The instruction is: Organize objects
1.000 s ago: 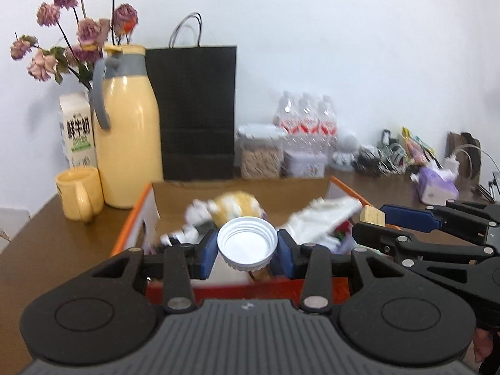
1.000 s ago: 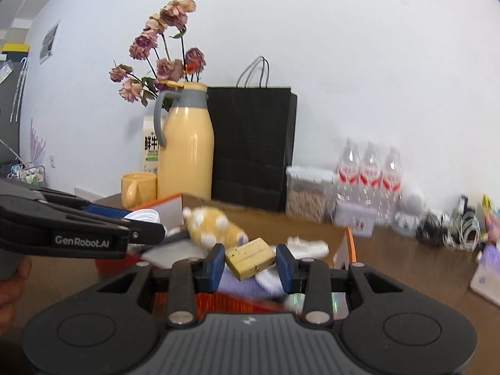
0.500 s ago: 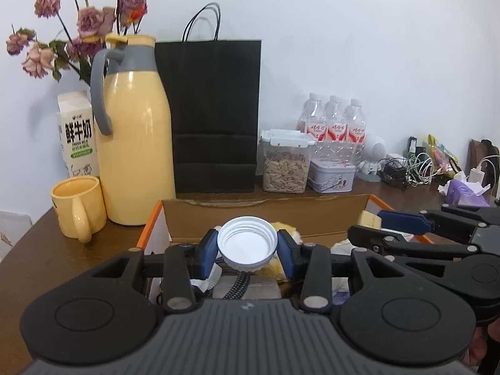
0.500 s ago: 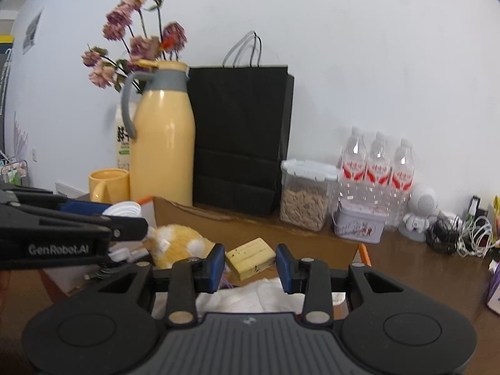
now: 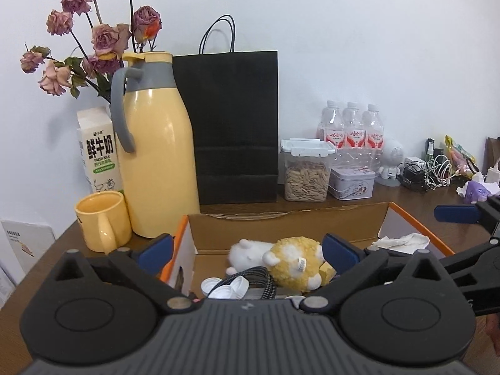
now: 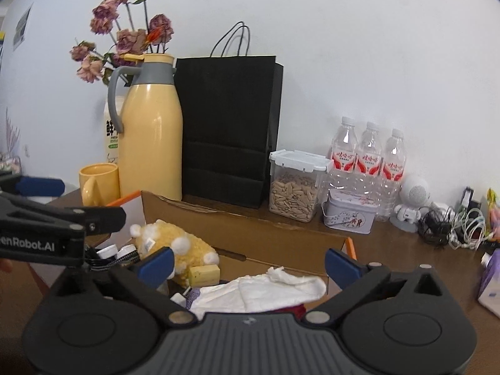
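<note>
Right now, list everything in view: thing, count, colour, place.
cardboard box: one, brown with orange rim, front centre of table
plush toy: one, yellow and white, in box
white plastic cap: one, in box, front left
yellow block: one, in box beside plush toy
white cloth: one, in box, right side
thermos jug: one, yellow with grey handle, behind box, left
yellow mug: one, left of jug
milk carton: one, white, behind mug
dried roses: bunch, pink, behind jug
paper bag: one, black, against wall
seed container: one, clear, right of bag
tin: one, pale, beside container
water bottles: three, clear, behind tin
left gripper: black, blue pads, opening, nothing between
right gripper: same, opening, nothing between
</note>
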